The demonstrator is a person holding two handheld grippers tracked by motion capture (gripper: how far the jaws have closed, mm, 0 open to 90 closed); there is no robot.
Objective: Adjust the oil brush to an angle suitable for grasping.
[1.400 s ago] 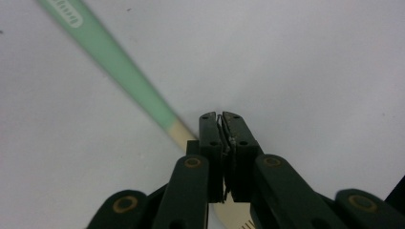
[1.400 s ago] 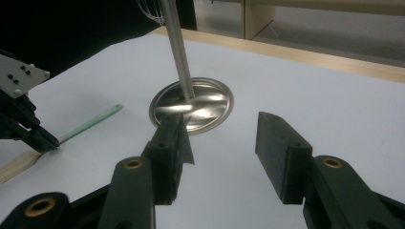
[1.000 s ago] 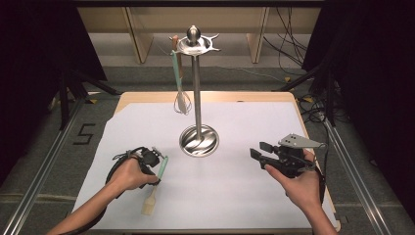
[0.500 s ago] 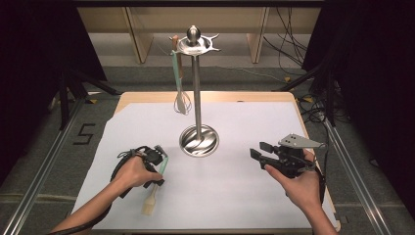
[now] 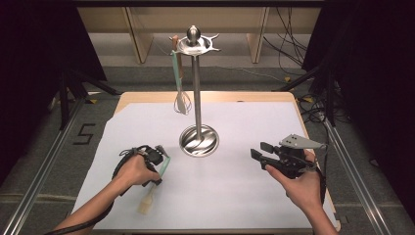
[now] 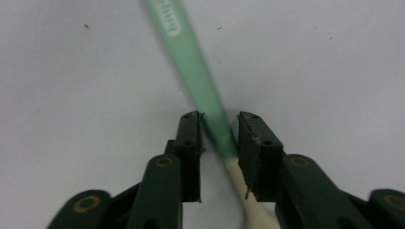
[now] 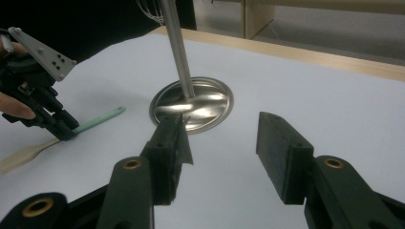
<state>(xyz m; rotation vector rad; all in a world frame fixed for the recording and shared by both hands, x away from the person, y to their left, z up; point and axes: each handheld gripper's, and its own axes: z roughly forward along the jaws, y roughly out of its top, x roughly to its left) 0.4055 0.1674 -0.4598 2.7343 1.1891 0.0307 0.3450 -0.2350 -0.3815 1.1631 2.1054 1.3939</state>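
left gripper view | left gripper (image 6: 218, 131) jaws just closing around spatula handle (image 6: 191, 67) | right gripper (image 7: 222, 140) wide, empty

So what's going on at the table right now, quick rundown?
Left gripper astride green-handled spatula lying on the sheet, jaws just been closing, small gap one side. Right gripper open, empty. Utensil stand ahead, nothing blocking.

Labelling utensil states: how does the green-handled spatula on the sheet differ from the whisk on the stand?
The spatula lies flat on the white sheet; the whisk hangs upright from the stand. The spatula sits between the left gripper jaws, which have just been closing; the whisk hangs apart from both grippers. The spatula ends in a pale flat blade, the whisk in wire loops. Both have green handles.
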